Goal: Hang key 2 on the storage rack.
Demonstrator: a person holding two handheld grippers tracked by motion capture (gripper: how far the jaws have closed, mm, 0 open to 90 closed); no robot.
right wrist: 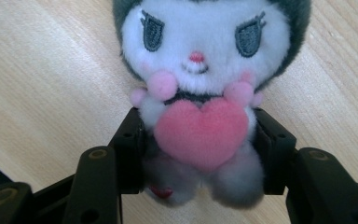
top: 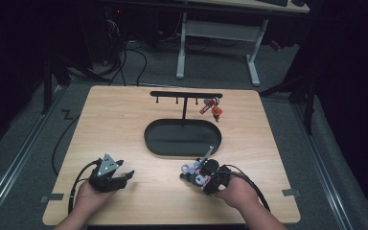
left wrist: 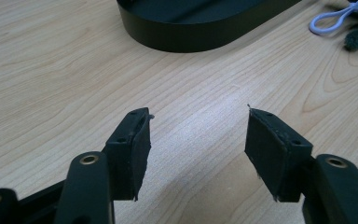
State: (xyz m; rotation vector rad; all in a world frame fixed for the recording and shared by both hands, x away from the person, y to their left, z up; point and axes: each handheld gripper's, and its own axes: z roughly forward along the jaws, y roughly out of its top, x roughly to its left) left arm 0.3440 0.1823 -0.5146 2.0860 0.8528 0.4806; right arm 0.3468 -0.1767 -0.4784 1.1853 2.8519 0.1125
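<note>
Black right gripper (right wrist: 199, 140) fingers pinch plush toy (right wrist: 200, 70); left gripper (left wrist: 198, 149) rests spread.

Plush toy (top: 197, 175) before tray (top: 154, 139) — on table (top: 124, 115).

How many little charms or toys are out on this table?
2: a plush toy sits between the right claw's jaws near the front edge, and a red keychain hangs on the black rack.
</note>
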